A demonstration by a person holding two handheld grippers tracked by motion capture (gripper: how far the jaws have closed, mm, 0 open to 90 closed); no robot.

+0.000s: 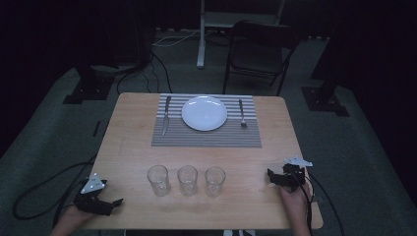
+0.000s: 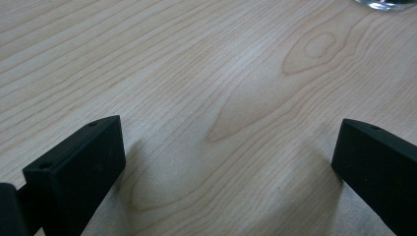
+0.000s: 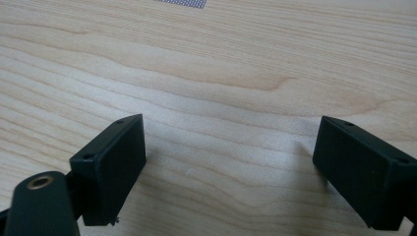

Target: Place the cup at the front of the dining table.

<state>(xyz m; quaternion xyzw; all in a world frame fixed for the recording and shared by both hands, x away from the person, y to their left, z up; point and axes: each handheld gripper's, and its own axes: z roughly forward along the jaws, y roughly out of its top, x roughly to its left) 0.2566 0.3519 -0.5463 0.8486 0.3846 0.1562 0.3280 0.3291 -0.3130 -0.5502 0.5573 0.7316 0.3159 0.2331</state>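
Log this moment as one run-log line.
left gripper: open, empty, near table edge | right gripper: open, empty | three glasses: in row, untouched | plate: on placemat, between knife, fork

Table (image 1: 133, 147) was light wood, visible grain with a knot pattern, smooth matt finish with a soft sheen. Placemat (image 1: 206, 137) looked like woven cloth, fine grey-and-white stripes, matt. Plate (image 1: 204, 113) was white, smooth, glossy, ceramic-looking. Knife (image 1: 166, 115) and fork (image 1: 242, 113) looked like metal, dull shine. Three glasses (image 1: 187, 180) were clear glass, smooth. Left gripper (image 2: 228, 162) and right gripper (image 3: 228, 157) had black matt jaws, plastic-looking, slightly textured faces; a brass-coloured metal insert showed in the right gripper view.
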